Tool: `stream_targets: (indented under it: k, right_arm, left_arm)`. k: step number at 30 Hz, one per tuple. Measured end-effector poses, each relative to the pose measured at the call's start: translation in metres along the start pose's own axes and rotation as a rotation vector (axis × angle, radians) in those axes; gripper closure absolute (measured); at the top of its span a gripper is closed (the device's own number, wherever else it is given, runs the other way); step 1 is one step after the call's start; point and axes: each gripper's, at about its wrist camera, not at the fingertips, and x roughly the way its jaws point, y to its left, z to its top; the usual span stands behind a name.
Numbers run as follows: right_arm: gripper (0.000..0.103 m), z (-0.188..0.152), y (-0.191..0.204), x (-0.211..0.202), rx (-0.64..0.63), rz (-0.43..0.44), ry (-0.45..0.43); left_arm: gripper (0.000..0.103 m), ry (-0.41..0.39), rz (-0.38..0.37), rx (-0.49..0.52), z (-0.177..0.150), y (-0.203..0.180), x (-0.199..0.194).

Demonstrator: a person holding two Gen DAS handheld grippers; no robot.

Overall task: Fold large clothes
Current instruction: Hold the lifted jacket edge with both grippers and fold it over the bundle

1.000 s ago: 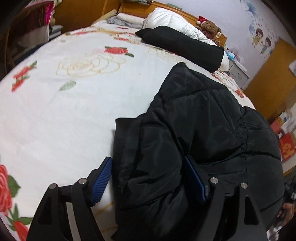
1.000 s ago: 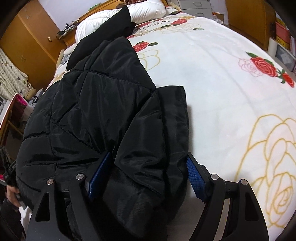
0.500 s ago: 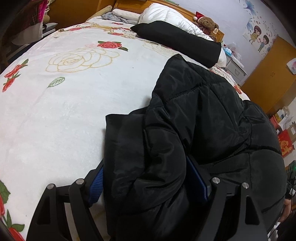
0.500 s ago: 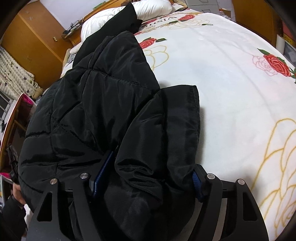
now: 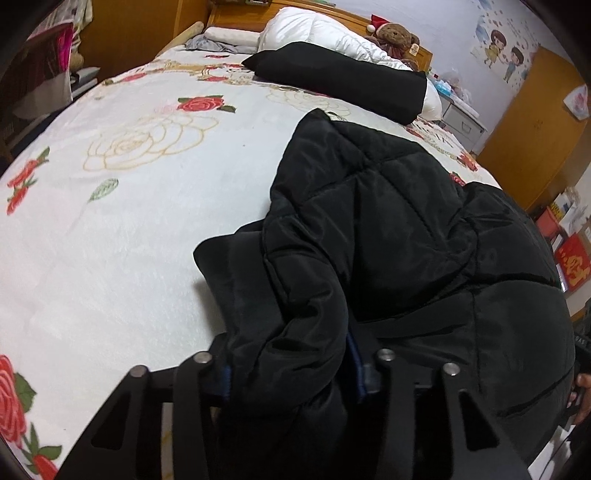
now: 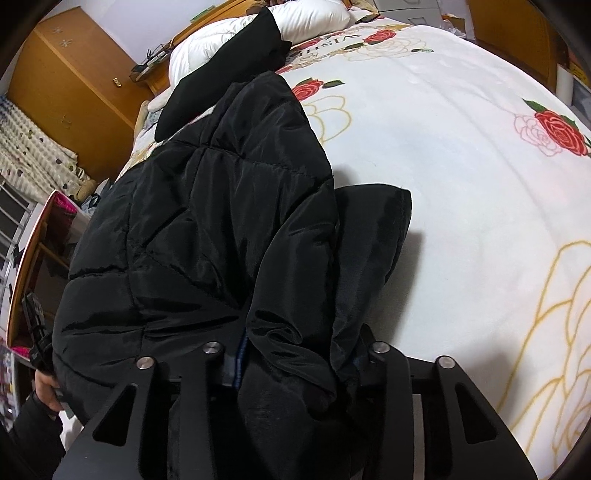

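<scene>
lying across a bed (image 5: 110, 258) with a white cover printed with red and gold roses, a black padded jacket (image 5: 388, 229) sits bunched on the side nearest both cameras, its quilted body running away toward the headboard. the left hand-held gripper (image 5: 291, 369) has a thick fold of the jacket's near edge between its jaws, which are closing in on it; its blue pads are mostly buried in the fabric. the right hand-held gripper (image 6: 295, 358) is closing the same way on another bunch of the jacket (image 6: 207, 240), with cloth filling the gap between its fingers and a flat cuffed end of the coat lying on the cover just beyond. a long black pillow (image 5: 343, 77) and a white duvet (image 5: 325, 33) lie at the head of the bed, with a teddy bear (image 5: 395, 35) in a red hat behind them.
</scene>
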Motion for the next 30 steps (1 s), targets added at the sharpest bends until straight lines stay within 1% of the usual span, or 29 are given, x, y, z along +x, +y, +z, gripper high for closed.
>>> stream_targets:
  k: [2, 5, 9, 14, 22, 30]
  right_arm:
    - [0.071, 0.001, 0.004, -0.003, -0.011, -0.009, -0.008]
    - [0.075, 0.002, 0.011, -0.007, -0.02, -0.024, -0.02]
    - [0.079, 0.002, 0.018, -0.018, -0.041, -0.033, -0.034]
    - [0.081, 0.001, 0.022, -0.029, -0.054, -0.037, -0.052]
    - [0.083, 0.003, 0.033, -0.049, -0.064, -0.028, -0.069]
    - [0.083, -0.001, 0.044, -0.077, -0.085, -0.019, -0.07]
  left_arm:
    - [0.065, -0.006, 0.001, 0.004, 0.002, -0.001, -0.005]
    - [0.071, -0.022, -0.007, -0.017, 0.004, 0.001, -0.015]
    - [0.074, -0.039, 0.003, -0.016, 0.009, -0.002, -0.024]
    - [0.076, -0.063, 0.007, -0.005, 0.015, -0.006, -0.039]
    - [0.077, -0.084, 0.005, 0.021, 0.024, -0.014, -0.061]
    - [0.077, -0.095, -0.008, 0.023, 0.023, -0.016, -0.092]
